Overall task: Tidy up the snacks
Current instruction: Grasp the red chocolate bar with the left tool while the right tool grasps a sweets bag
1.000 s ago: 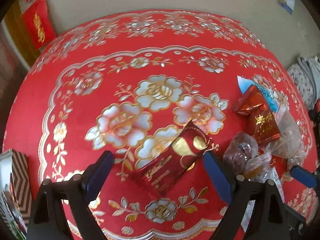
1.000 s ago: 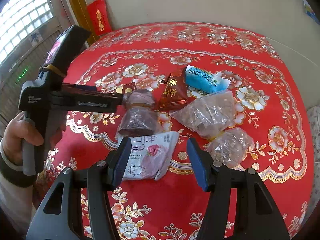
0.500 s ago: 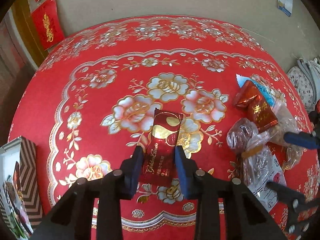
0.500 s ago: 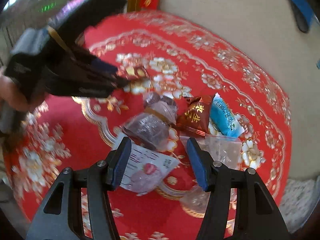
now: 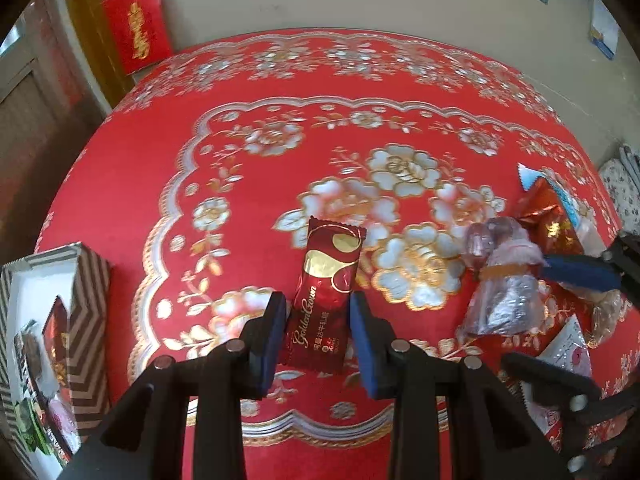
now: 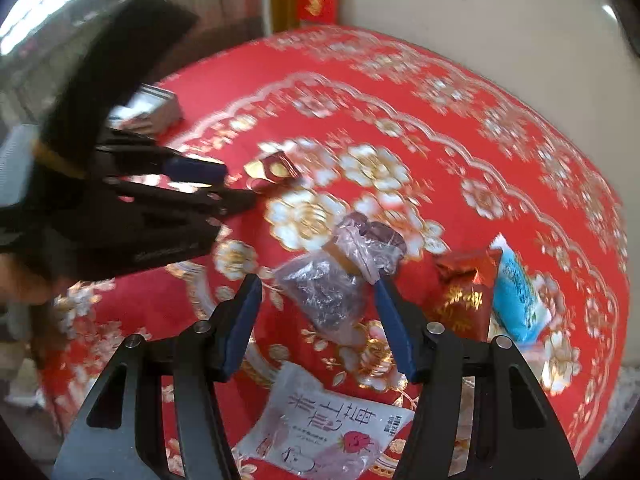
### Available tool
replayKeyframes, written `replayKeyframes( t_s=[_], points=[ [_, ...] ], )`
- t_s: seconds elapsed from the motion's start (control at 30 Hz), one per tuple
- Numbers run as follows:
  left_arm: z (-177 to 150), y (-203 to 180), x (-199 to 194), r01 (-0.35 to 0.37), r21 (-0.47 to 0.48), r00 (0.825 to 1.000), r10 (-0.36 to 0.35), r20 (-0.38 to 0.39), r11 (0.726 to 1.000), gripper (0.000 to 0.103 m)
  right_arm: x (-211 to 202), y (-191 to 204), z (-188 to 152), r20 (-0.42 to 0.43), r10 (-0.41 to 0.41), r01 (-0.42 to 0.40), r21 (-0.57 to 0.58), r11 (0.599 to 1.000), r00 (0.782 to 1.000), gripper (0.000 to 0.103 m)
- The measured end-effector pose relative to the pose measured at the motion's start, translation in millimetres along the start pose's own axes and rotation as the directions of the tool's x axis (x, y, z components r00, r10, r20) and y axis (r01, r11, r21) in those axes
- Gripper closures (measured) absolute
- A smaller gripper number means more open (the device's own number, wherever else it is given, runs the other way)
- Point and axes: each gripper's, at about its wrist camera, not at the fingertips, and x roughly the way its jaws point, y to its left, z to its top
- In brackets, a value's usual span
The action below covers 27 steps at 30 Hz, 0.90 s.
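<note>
Presently, counted outward from the red floral tablecloth's (image 5: 248, 208) near edge: one dark red snack bar (image 5: 326, 300), which my left gripper (image 5: 316, 326) pinches by its lower end above the cloth. My right gripper (image 6: 316, 322) stands spread, nothing pinched, over one clear knotted bag (image 6: 336, 280). Nearest me lies one white printed packet (image 6: 324, 428). Right of the bag: one red foil packet (image 6: 464, 292), one blue packet (image 6: 516, 296). At the cloth's left edge, one striped box (image 5: 90, 312).

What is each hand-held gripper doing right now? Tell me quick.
Left hand-held gripper: shut on the dark red candy bar.
Right hand-held gripper: open, holding nothing; a clear plastic bag lies between its fingers.
</note>
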Motion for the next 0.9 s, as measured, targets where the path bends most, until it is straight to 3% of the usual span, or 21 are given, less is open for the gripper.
replayKeyframes(
  t_s=[0.1,0.23,0.37,0.5,0.7,0.9],
  points=[
    [-1,3,0,-0.003,-0.014,1.000,0.003,0.006,1.000,0.067,-5,-1,1,0.020,-0.038,0.039,-0.067,0.997,0.999,0.034],
    [-5,-1,-2,-0.020,-0.034,1.000,0.020,0.015,0.999,0.067,-1,-8,7,0.007,0.021,-0.019,-0.143,0.990,1.000,0.018],
    [-11,-2,-5,-0.006,-0.068,1.000,0.006,0.012,0.998,0.064,13,-8,10,-0.085,0.043,-0.063,-0.252,0.966,0.995,0.017],
    [-8,-8,-2,0.001,-0.076,1.000,-0.001,0.001,0.997,0.045,27,-7,15,-0.125,0.021,-0.062,-0.339,0.939,0.992,0.017],
    [1,-14,5,-0.025,-0.095,1.000,0.024,-0.013,0.995,0.030,45,-21,24,-0.131,0.064,-0.105,-0.329,0.939,0.989,0.017],
    [7,-11,11,-0.068,-0.131,0.998,0.069,-0.003,0.989,0.029,48,-21,23,-0.101,0.082,-0.109,-0.307,0.945,0.991,0.022]
  ],
)
